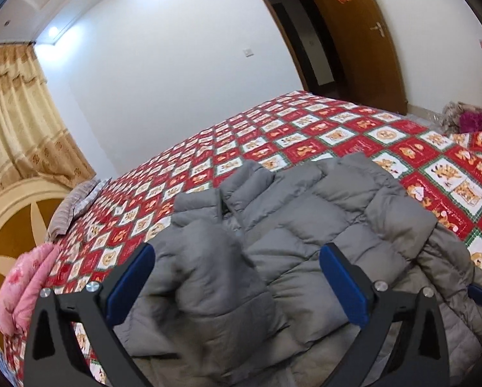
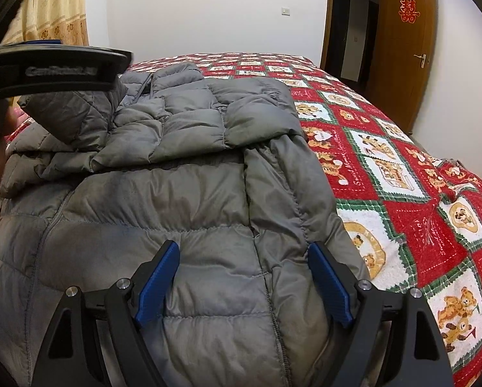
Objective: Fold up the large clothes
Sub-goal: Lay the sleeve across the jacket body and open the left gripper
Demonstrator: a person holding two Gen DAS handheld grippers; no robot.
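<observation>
1. Padded jacket (image 2: 183,200) lies on the bedspread (image 2: 402,167), toward the near edge of the bed.
2. One sleeve (image 2: 260,113) is folded across the jacket's upper part.
3. Left gripper (image 1: 237,277) hangs over the jacket's left side, right gripper (image 2: 244,277) over its lower right part.
4. Door (image 2: 402,48) stands beyond the bed, far right; curtain (image 1: 18,113) far left.
5. Pillow (image 1: 76,203) lies on the bed at left in the left wrist view.

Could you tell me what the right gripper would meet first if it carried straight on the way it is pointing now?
Most likely the grey puffer jacket. The right gripper is open and angled down over the jacket's lower body panels, near the zip, so they lie directly ahead. How much gap remains is hard to judge through the fisheye.
</observation>
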